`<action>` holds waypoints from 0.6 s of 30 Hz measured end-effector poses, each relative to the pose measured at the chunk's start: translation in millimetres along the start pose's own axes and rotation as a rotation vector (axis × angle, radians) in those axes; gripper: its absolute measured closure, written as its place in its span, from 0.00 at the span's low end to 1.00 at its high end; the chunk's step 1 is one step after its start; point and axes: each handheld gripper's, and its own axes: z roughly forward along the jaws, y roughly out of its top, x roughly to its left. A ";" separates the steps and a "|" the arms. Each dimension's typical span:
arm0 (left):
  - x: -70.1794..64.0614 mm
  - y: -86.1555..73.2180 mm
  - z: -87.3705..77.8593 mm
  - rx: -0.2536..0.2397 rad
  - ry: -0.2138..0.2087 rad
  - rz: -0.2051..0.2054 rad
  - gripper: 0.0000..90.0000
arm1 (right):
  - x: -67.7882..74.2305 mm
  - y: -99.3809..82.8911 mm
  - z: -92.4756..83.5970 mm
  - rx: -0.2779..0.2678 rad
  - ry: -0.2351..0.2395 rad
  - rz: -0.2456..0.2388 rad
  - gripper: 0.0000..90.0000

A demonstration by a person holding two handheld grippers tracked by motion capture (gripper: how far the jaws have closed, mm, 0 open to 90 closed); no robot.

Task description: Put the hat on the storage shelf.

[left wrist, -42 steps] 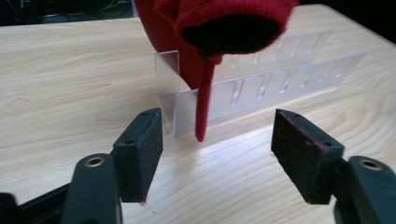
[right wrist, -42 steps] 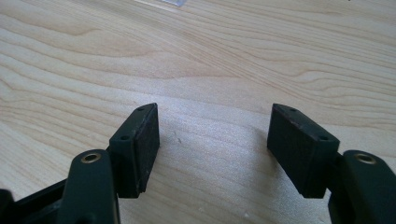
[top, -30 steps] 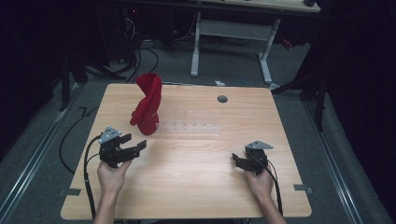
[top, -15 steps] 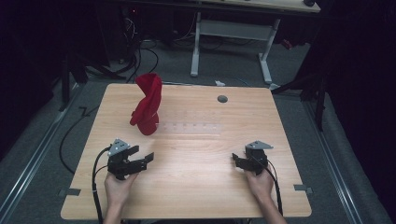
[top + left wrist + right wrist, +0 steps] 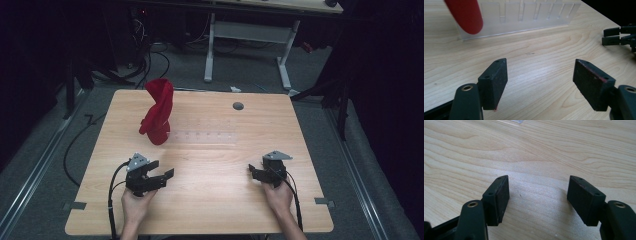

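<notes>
A red cloth [image 5: 157,112] stands twisted upright at the back left of the wooden table [image 5: 215,210], draped over the left end of a clear plastic rack [image 5: 202,136]. In the left gripper view the red cloth [image 5: 465,15] hangs over that clear slotted rack [image 5: 524,16]. My left gripper [image 5: 162,176] rests near the front left, open, nothing between its jaws; its gap [image 5: 540,80] frames bare wood. My right gripper [image 5: 251,171] sits at the front right, open and empty, with its gap [image 5: 537,195] over bare wood. It shows from the left gripper view as the right gripper [image 5: 605,36].
A small dark round hole [image 5: 238,105] sits near the table's back edge. Cables trail off the left side to the floor. A white desk frame [image 5: 245,40] stands behind the table.
My left gripper has moved toward the front edge of the table and lower, away from the red cloth. The right gripper has stayed put.
</notes>
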 end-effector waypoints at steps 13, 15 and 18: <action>-9.9 -19.6 12.8 0.003 -0.005 0.086 0.34 | 0.3 -0.1 0.0 -0.001 0.001 -0.002 0.38; -10.8 -23.2 16.5 0.009 -0.007 0.097 0.34 | 0.4 -0.1 0.0 -0.001 0.000 0.000 0.38; -10.2 -29.8 23.3 0.035 0.004 0.115 0.34 | 0.3 -0.1 0.0 -0.001 0.000 -0.002 0.38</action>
